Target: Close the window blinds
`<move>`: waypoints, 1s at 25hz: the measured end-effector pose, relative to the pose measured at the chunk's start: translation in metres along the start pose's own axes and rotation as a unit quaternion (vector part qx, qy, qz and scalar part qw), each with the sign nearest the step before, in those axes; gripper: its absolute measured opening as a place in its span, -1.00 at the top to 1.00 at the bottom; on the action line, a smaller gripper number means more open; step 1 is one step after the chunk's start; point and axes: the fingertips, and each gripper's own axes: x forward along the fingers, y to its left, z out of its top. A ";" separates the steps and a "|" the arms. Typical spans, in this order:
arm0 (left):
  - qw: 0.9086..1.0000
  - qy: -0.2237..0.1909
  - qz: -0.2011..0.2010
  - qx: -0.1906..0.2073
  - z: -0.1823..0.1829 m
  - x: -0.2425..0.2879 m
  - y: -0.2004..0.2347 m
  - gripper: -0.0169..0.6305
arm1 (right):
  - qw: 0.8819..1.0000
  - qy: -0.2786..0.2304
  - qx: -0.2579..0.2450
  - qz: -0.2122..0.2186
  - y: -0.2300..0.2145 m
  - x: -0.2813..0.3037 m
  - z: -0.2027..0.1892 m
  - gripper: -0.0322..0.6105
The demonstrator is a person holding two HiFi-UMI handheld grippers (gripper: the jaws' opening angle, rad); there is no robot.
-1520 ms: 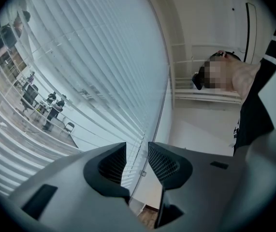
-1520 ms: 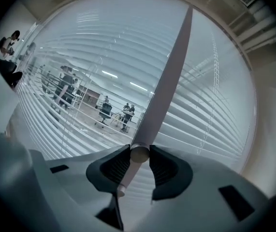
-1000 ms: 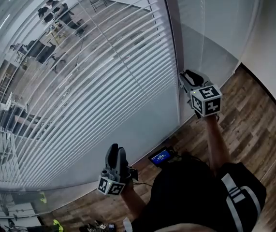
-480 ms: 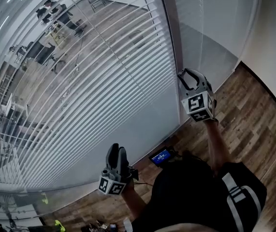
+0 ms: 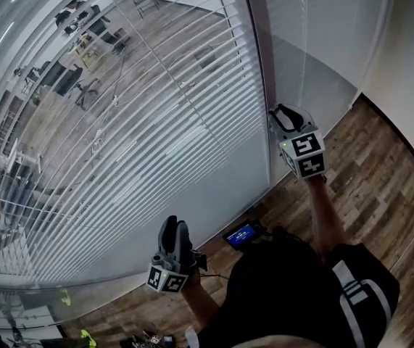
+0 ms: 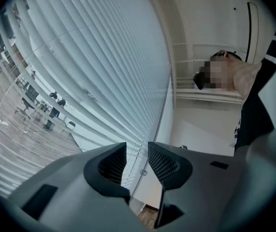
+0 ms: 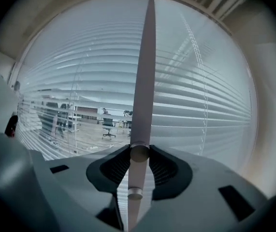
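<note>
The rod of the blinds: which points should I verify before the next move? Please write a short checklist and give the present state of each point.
1. Rod is between the jaws of the right gripper: ok, the jaws are shut on it.
2. Grip sits near the rod's lower end: ok, the end shows just behind the pads.
3. Left gripper is free: ok, its jaws stand slightly apart with nothing between them, and it is held low, away from the rod.
4. Slats are closed: not ok, the room behind shows through the gaps.
5. Which way of turning closes the slats: cannot tell.
</note>
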 end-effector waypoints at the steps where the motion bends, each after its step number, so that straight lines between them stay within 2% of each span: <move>1: 1.000 0.000 0.000 0.000 0.001 0.000 0.000 0.52 | 1.000 -0.001 0.015 0.004 -0.001 0.000 0.000 0.49; 5: 1.000 0.000 0.000 0.001 0.001 -0.001 -0.001 0.52 | 0.996 -0.007 0.090 0.029 -0.002 0.000 -0.001 0.49; 7: 1.000 0.000 0.000 0.001 0.002 -0.001 -0.001 0.52 | 0.995 -0.010 0.094 0.036 -0.002 0.000 -0.001 0.49; 8: 1.000 0.000 0.000 0.001 0.002 -0.001 -0.001 0.52 | 0.997 -0.010 0.074 0.035 -0.002 0.001 -0.001 0.49; 11: 1.000 0.001 -0.001 0.002 0.002 -0.001 -0.002 0.52 | 0.999 0.004 -0.033 0.012 0.004 0.001 -0.002 0.47; 13: 1.000 0.001 -0.001 0.003 0.002 -0.001 -0.002 0.52 | 0.996 0.007 -0.094 -0.010 0.007 -0.001 0.001 0.39; 15: 1.000 0.000 -0.001 0.003 0.003 -0.003 -0.003 0.52 | 0.991 0.009 -0.129 -0.032 0.007 -0.002 0.003 0.38; 18: 1.000 0.000 0.002 0.003 0.002 -0.004 -0.002 0.52 | 0.987 0.014 -0.153 -0.057 0.003 -0.002 0.005 0.38; 21: 1.000 -0.001 0.005 0.003 0.002 -0.005 -0.001 0.52 | 0.987 0.017 -0.152 -0.057 0.001 -0.001 0.004 0.49; 23: 1.000 -0.002 0.006 0.003 0.002 -0.006 -0.001 0.52 | 0.990 0.019 -0.134 -0.047 0.002 0.000 0.001 0.49; 25: 1.000 -0.002 0.006 0.002 0.002 -0.006 -0.002 0.52 | 0.995 0.020 -0.093 -0.031 0.002 0.001 -0.002 0.49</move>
